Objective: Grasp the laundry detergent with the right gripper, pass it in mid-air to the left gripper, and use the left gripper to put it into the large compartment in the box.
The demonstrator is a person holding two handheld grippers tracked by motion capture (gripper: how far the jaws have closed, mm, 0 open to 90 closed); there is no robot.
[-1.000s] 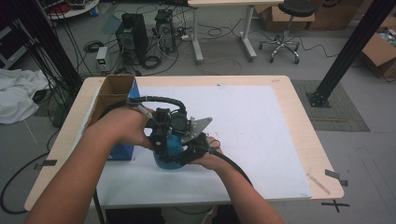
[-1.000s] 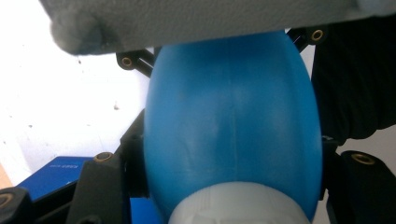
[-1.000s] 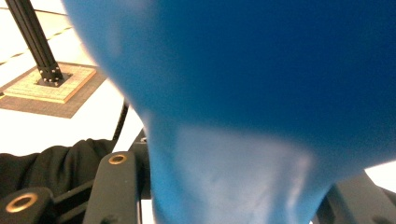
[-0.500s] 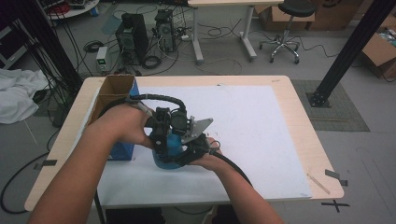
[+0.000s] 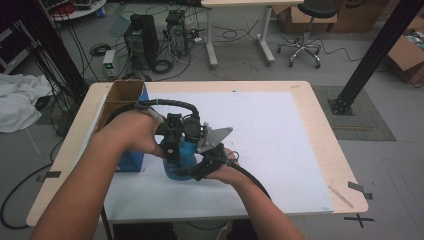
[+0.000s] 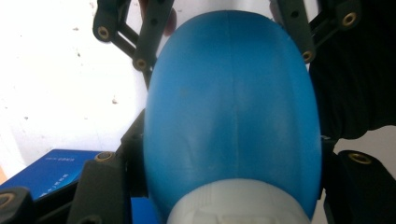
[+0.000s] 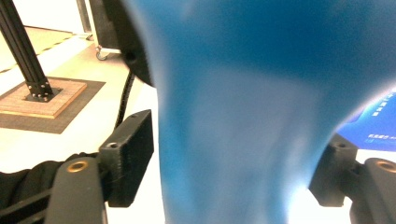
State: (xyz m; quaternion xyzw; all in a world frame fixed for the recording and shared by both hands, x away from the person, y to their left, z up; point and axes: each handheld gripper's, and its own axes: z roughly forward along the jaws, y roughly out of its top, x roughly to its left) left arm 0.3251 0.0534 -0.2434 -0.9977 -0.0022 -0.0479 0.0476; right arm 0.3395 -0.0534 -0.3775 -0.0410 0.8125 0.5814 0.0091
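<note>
Blue plastic is what both tools meet: a blue bottle (image 5: 181,159) with a white cap (image 6: 236,203) stands on the white mat (image 5: 280,150) near the front of the wooden table (image 5: 325,120), just right of a blue box (image 5: 131,159).

Seen from the high view, the left gripper (image 5: 172,150) comes at the bottle from the left and above, and the right gripper (image 5: 197,172) reaches it low from the right.

In the left gripper view, its 2 black jaws sit clamped against the sides of the bottle close to the cap, so the bottle is gripped there.

In the right gripper view, the 2 jaws stand on either side of the bottle with a visible gap at each pad; they have just been opening and no longer press on it, though the bottle remains between them.

An open cardboard box (image 5: 120,97) sits behind the blue box.
</note>
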